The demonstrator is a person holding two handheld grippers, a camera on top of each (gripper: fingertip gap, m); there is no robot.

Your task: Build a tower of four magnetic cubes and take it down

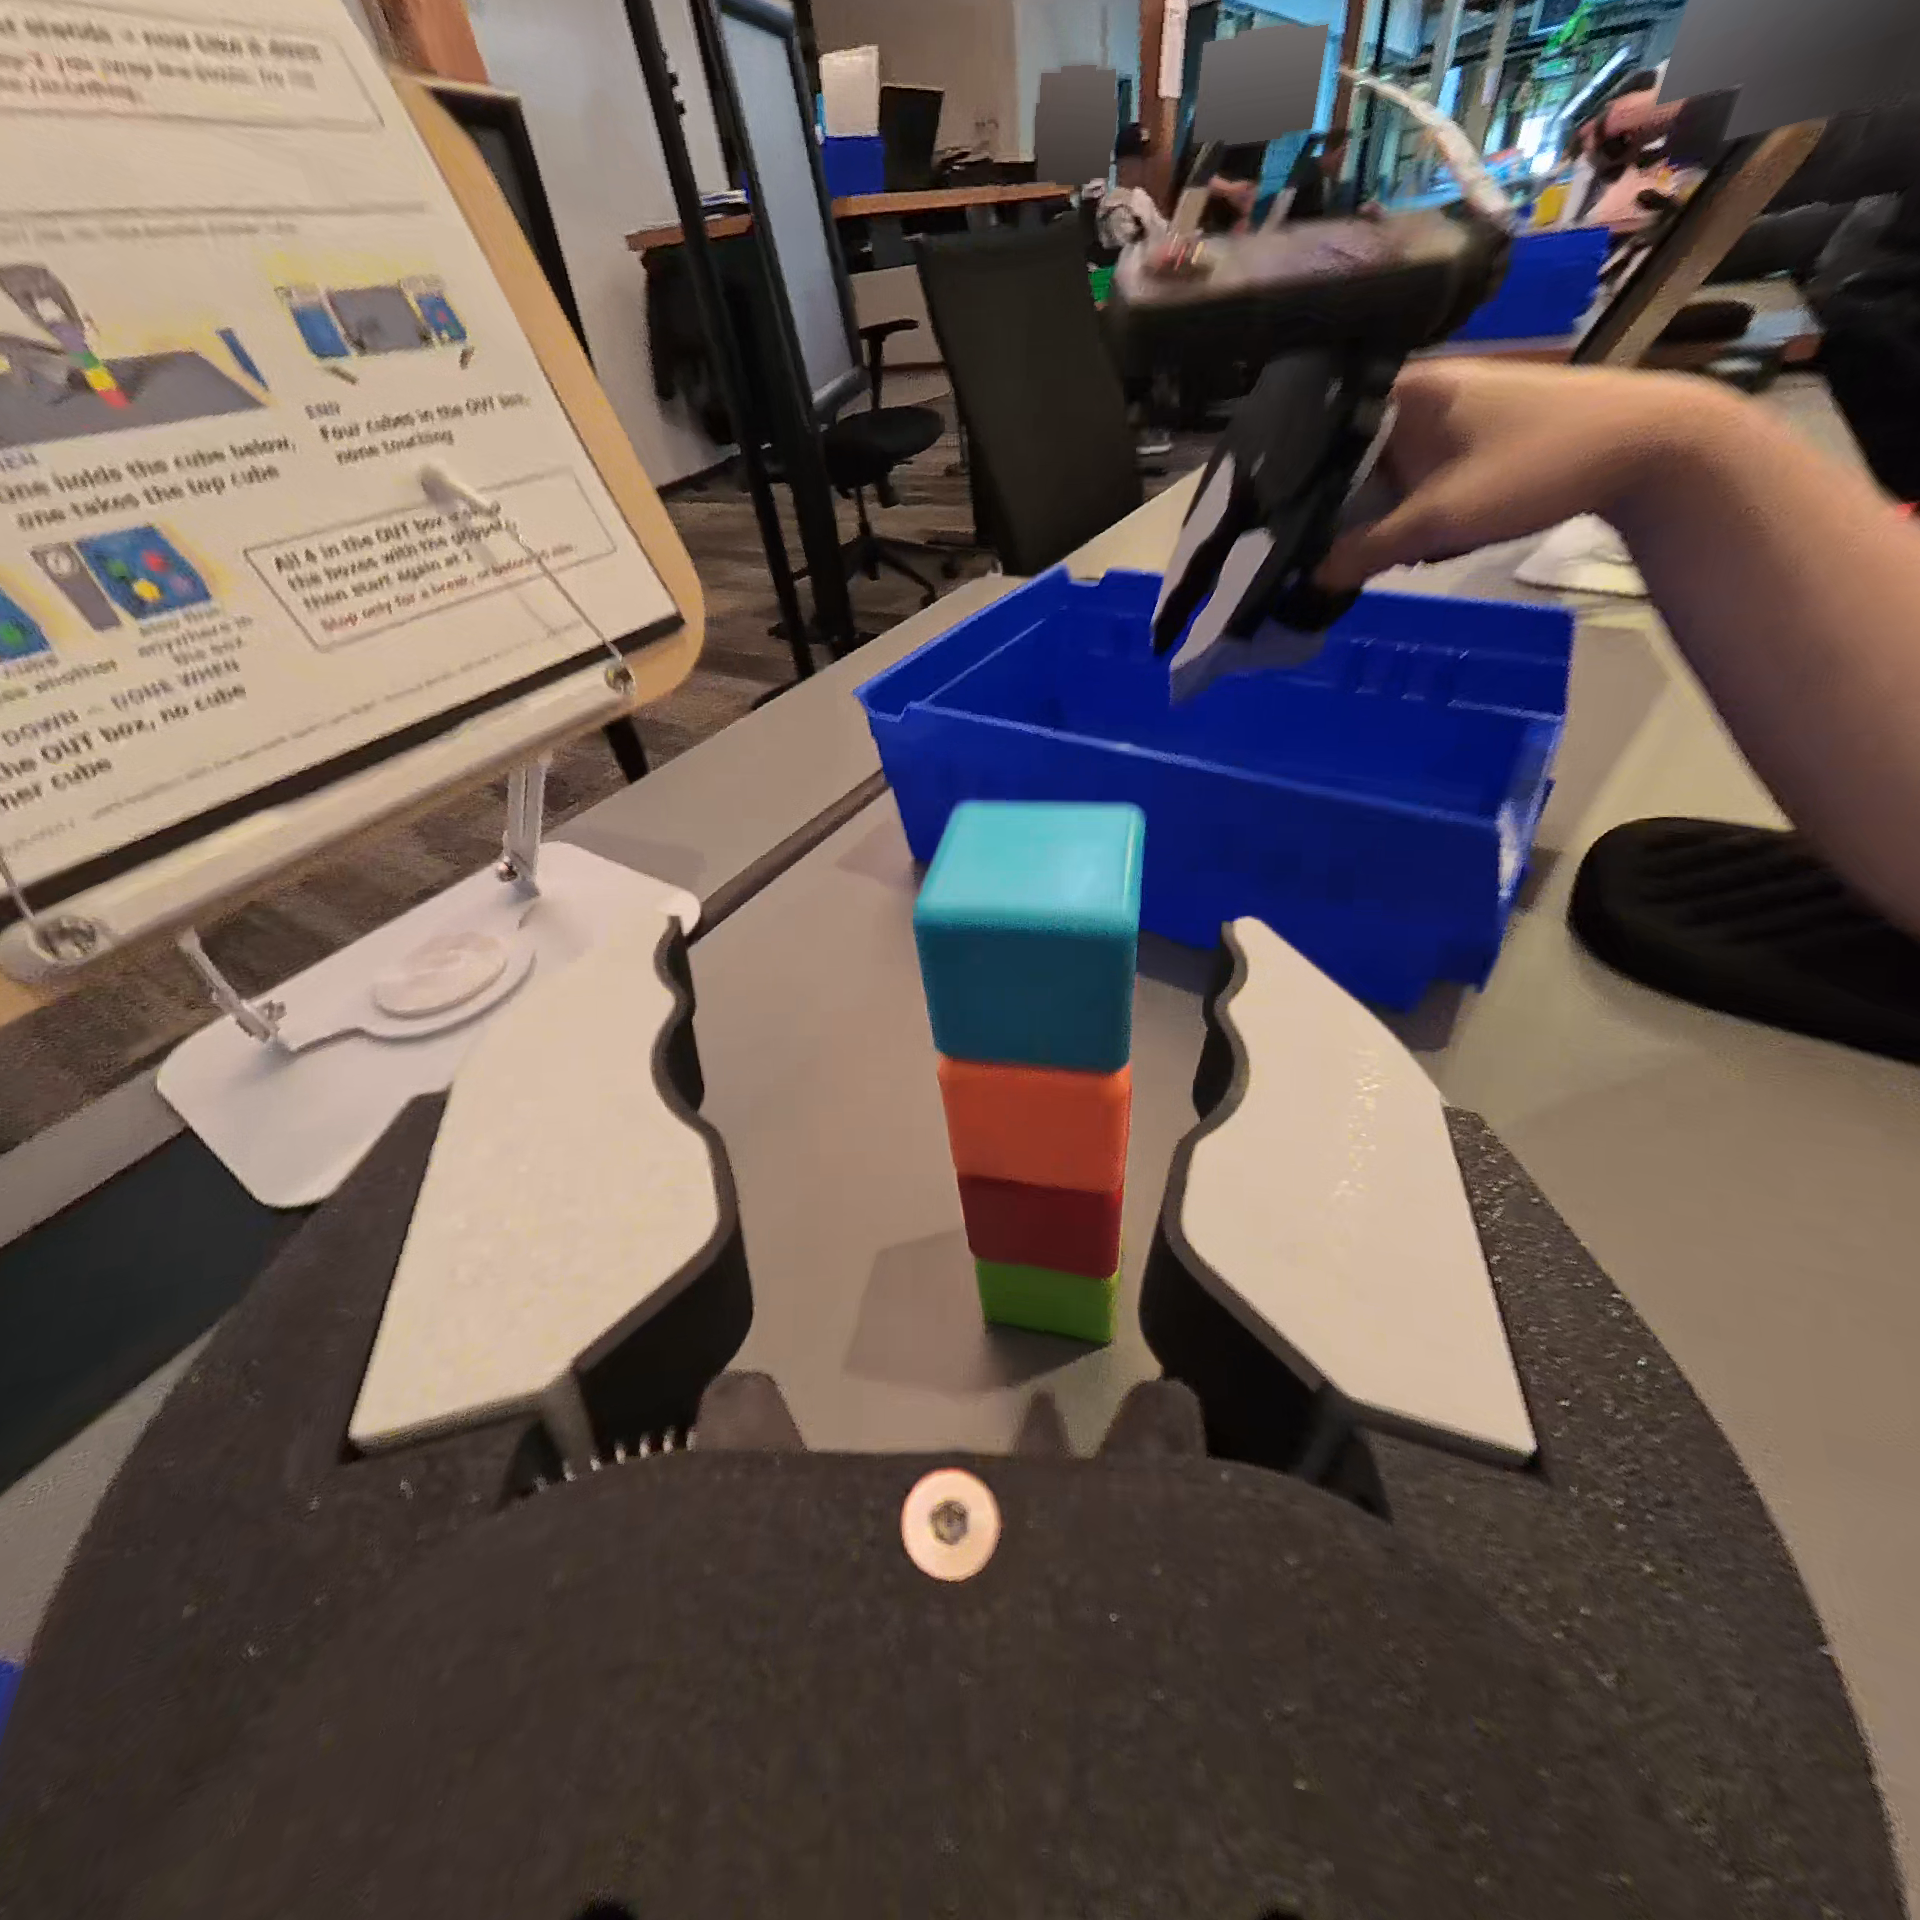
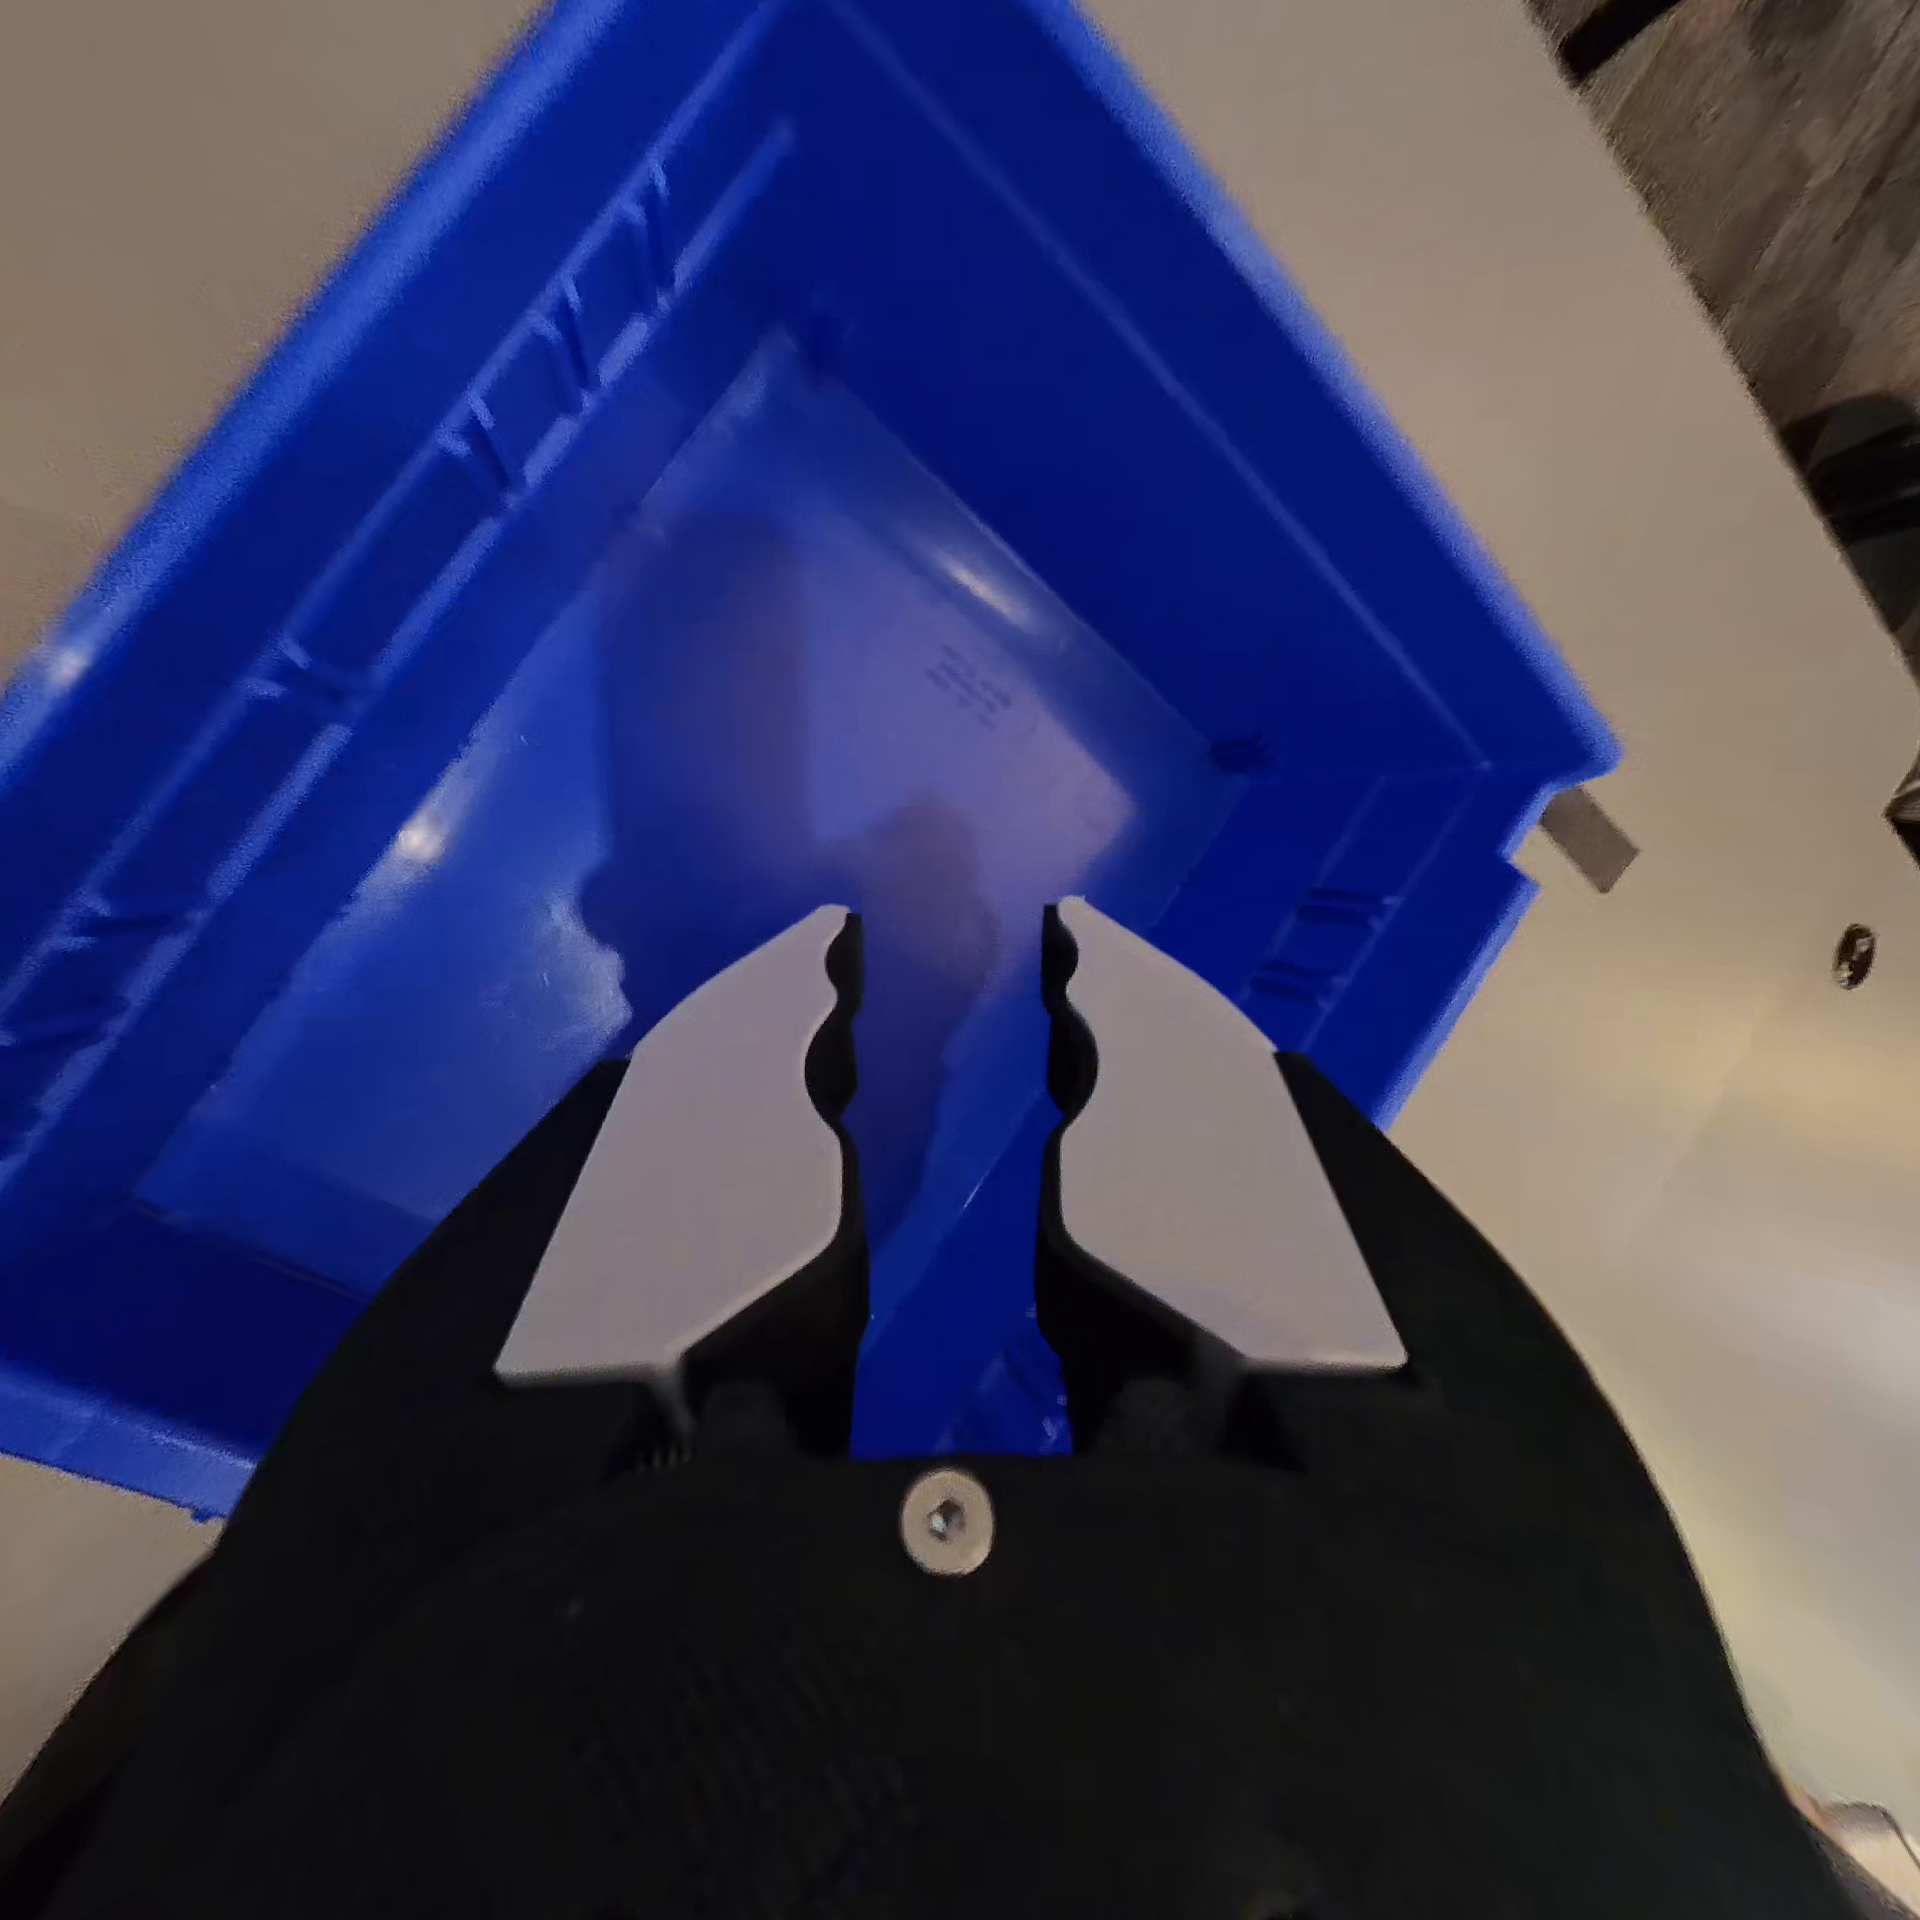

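Cubes stand stacked four high on the grey desk (image 1: 810, 1039): a teal cube (image 1: 1023, 935) on top, an orange cube (image 1: 1034, 1127) under it, a red cube (image 1: 1039, 1226) below that, and a green cube (image 1: 1044, 1299) at the bottom, touching the desk. My left tongs (image 1: 951, 982) are spread wide with one finger on either side of the tower, neither touching it. Just behind the tower sits a blue bin (image 1: 1195, 810). My right tongs (image 2: 951, 925) hang over that bin (image 2: 1039, 312), pointing down into it, their fingers parted by a narrow gap with nothing between them. Motion blur softens the bin's floor, but I think it holds only a pale sheet. An instruction board (image 1: 260, 416) on a white stand leans at the desk's left edge.
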